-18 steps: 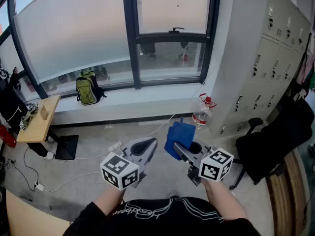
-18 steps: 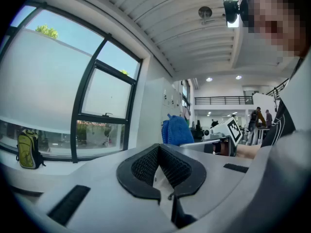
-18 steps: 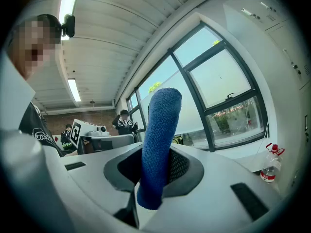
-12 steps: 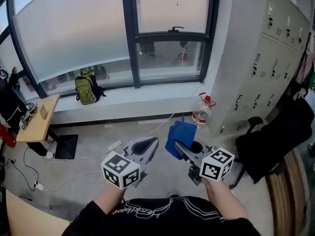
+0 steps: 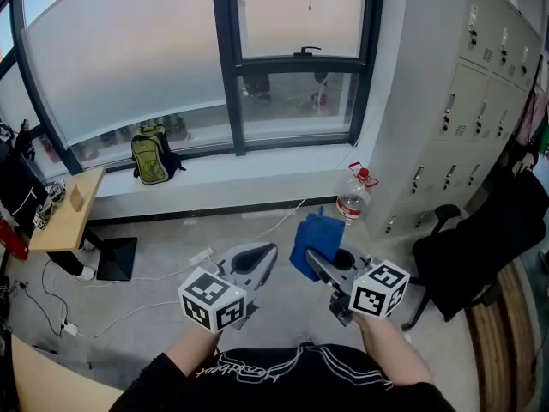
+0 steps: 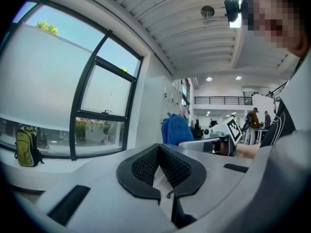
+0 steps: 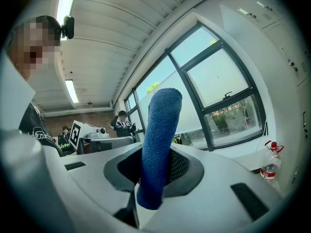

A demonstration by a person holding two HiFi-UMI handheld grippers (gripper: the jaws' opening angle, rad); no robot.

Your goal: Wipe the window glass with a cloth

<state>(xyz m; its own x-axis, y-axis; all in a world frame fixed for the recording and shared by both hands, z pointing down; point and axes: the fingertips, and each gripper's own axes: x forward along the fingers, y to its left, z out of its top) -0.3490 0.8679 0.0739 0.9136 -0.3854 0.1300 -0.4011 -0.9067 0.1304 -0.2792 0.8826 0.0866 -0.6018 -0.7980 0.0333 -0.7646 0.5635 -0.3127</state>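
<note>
Since 0.7 s ago, both grippers have drifted slightly right and down in the head view. Nothing else has shifted.

The left gripper [image 5: 255, 258] has its jaws pressed together with nothing between them. The right gripper [image 5: 314, 258] is clamped on the folded blue terry cloth [image 5: 316, 237], which stands up out of the pads and is held low before the body.

Further out are the clear plastic water bottle with a red cap [image 5: 352, 197] on the floor, then the white windowsill [image 5: 257, 166]. The dark-framed window glass [image 5: 296, 106] lies well apart from the cloth.

Judgement: the cloth is in hand but wiping has not begun. The approach and every pass across the pane are still left.
</note>
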